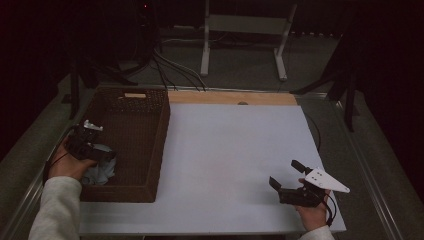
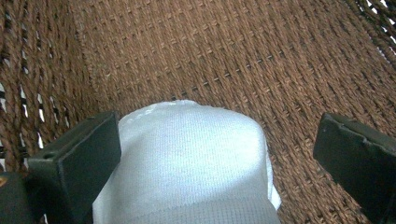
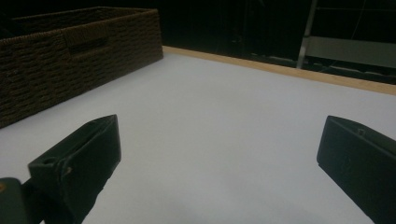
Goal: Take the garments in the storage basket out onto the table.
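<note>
A brown woven basket (image 1: 161,145) stands on the left of the white table (image 1: 235,150). Inside its near corner lies a pale, whitish cloth (image 1: 103,171). My left gripper (image 1: 100,156) reaches into the basket over that cloth. In the left gripper view the cloth (image 2: 187,163) bulges between the wide-apart jaws of the left gripper (image 2: 217,128), touching the left one only, with the basket floor (image 2: 210,51) beyond. My right gripper (image 1: 286,173) hovers open at the table's front right. In the right gripper view, the right gripper (image 3: 219,123) has nothing between its jaws.
The right gripper view shows the basket's side wall (image 3: 70,60) off to the left, across bare white tabletop (image 3: 224,93). A wooden strip (image 1: 232,97) runs along the table's far edge. Beyond it are a metal stand (image 1: 245,30) and floor cables (image 1: 170,65).
</note>
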`<state>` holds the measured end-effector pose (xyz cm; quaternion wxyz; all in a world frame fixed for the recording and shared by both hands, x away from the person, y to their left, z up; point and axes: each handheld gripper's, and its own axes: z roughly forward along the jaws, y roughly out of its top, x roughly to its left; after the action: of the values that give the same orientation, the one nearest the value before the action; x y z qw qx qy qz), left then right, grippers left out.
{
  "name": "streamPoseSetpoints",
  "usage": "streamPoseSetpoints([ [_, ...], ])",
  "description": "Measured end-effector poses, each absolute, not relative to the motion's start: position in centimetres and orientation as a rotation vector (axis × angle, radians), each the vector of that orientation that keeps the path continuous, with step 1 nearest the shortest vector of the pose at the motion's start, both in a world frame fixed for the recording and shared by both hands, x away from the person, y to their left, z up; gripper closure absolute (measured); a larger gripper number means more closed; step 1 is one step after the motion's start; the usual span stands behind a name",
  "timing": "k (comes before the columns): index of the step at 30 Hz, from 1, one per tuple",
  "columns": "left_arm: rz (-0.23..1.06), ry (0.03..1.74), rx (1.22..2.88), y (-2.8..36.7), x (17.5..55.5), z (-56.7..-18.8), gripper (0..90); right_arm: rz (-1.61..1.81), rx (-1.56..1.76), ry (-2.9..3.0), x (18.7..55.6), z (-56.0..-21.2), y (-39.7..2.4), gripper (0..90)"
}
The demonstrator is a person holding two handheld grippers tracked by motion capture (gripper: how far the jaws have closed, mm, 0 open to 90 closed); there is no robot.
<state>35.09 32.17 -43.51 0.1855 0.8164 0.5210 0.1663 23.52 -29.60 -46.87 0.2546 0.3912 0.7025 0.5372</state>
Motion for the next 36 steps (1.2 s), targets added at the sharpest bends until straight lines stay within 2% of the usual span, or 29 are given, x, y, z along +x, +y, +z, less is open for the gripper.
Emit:
streamPoseSetpoints([
  [21,0.448,1.508,2.337,32.2,35.5,-44.4,6.0,1.464,1.062,1.905,23.5,-46.8,-29.6,0.1],
  [25,0.484,1.512,2.39,31.9,35.6,-44.6,14.0,1.468,1.064,1.903,23.5,-46.8,-29.6,0.0],
  [36,0.514,1.556,2.392,32.0,35.7,-44.6,24.7,1.47,1.061,1.906,23.5,-46.8,-29.6,0.0],
])
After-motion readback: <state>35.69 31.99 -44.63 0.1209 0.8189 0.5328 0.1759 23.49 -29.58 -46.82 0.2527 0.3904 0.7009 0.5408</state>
